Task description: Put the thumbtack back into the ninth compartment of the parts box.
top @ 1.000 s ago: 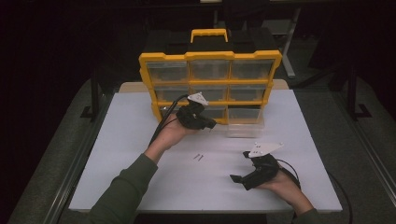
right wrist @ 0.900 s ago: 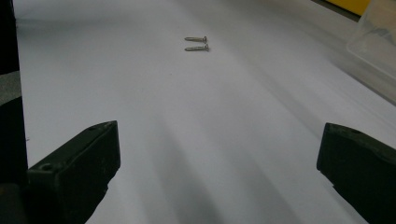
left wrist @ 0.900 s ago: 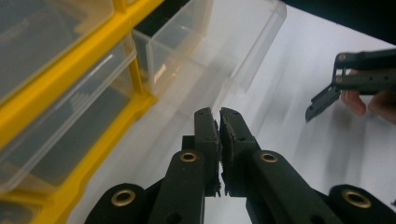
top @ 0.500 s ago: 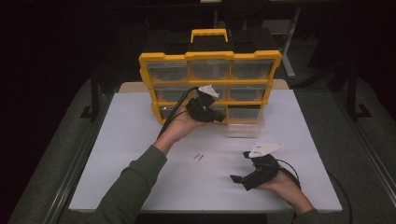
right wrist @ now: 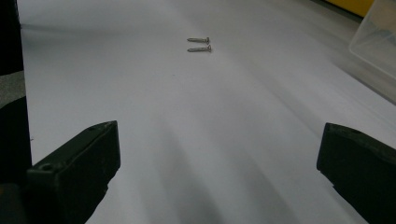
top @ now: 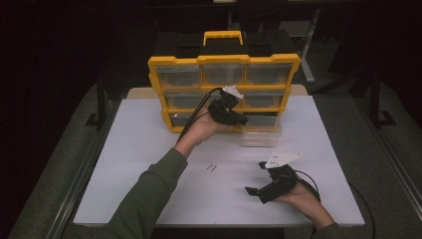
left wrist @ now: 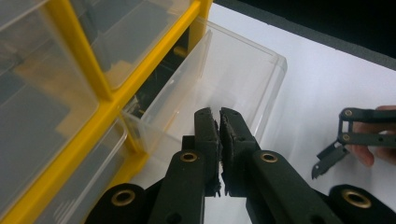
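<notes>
A yellow organizer with clear drawers stands at the back of the white table. Its bottom right drawer is pulled out onto the table and looks empty. My left gripper is shut, its tips just above the drawer's near left edge, and nothing shows between the jaws. Two small screws lie side by side mid-table. My right gripper rests open near the front right, pointing toward the screws from a distance.
A black and yellow handle tops the organizer. The table's front edge runs just below my right hand. Grey floor and dark frame legs flank the table. A cable trails from the left gripper.
My left gripper has moved right and a little farther back along the organizer's front, ending over the pulled-out drawer. The right gripper and the screws have stayed put.
</notes>
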`<state>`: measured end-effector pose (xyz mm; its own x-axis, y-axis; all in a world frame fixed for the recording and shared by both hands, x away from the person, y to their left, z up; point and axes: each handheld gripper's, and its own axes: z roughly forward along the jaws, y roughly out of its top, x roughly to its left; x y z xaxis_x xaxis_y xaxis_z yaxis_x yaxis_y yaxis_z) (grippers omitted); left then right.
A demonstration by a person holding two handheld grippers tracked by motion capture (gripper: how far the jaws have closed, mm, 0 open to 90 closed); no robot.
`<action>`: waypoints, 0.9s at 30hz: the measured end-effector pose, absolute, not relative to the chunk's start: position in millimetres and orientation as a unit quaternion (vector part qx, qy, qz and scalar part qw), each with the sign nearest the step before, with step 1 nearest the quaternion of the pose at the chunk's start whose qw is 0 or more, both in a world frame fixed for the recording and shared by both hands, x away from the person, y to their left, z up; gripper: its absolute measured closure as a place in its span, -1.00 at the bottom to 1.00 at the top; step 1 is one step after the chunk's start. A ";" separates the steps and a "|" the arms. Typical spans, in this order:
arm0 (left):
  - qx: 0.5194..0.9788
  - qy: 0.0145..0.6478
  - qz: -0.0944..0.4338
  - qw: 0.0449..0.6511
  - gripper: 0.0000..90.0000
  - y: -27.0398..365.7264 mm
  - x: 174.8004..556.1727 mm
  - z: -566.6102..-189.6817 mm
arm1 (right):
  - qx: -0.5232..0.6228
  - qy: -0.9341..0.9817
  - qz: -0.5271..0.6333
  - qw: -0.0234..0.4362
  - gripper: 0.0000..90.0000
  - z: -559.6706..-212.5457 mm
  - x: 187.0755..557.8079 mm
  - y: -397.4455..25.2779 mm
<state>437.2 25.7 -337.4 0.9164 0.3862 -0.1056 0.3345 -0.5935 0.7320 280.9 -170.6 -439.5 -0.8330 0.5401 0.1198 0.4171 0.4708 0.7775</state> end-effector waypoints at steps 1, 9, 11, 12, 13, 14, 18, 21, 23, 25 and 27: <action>0.893 0.200 0.032 0.403 0.92 23.8 438.6 -337.5 | 0.280 0.855 0.432 0.071 -1.00 -439.5 280.9 -170.6; 0.895 0.198 0.034 0.398 0.92 6.4 445.3 -342.0 | 0.280 0.854 0.433 0.070 -1.00 -439.4 280.8 -170.7; 0.895 0.201 0.031 0.398 0.92 2.6 448.1 -345.8 | 0.279 0.854 0.433 0.070 -1.00 -439.4 280.8 -170.6; 0.895 0.202 0.030 0.396 0.92 0.8 449.1 -347.6 | 0.279 0.854 0.434 0.070 -1.00 -439.3 280.7 -170.6; 0.896 0.202 0.028 0.395 0.92 -1.1 449.8 -349.7 | 0.279 0.854 0.434 0.070 -1.00 -439.2 280.7 -170.6; 0.896 0.203 0.026 0.395 0.92 -2.6 450.2 -351.4 | 0.279 0.854 0.434 0.069 -1.00 -439.2 280.6 -170.6; 0.898 0.203 0.023 0.389 0.92 -8.3 452.3 -360.1 | 0.279 0.854 0.434 0.069 -1.00 -439.2 280.6 -170.6; 0.900 0.204 0.022 0.385 0.92 -10.9 452.9 -364.7 | 0.279 0.853 0.435 0.069 -1.00 -439.2 280.5 -170.7; 0.899 0.206 0.022 0.385 0.92 -12.0 453.2 -366.7 | 0.279 0.854 0.434 0.068 -1.00 -439.3 280.6 -170.7; 0.901 0.207 0.022 0.382 0.91 -12.4 453.7 -367.9 | 0.279 0.854 0.434 0.068 -1.00 -439.3 280.7 -170.6; 0.901 0.206 0.021 0.380 0.91 -13.0 454.1 -369.3 | 0.279 0.854 0.434 0.068 -1.00 -439.3 280.6 -170.5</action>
<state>454.1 -13.0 -369.3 0.9140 0.3876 -0.1197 0.3563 -0.6258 0.6938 280.6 -170.5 -439.3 -0.8351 0.5356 0.1255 0.4172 0.4678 0.7792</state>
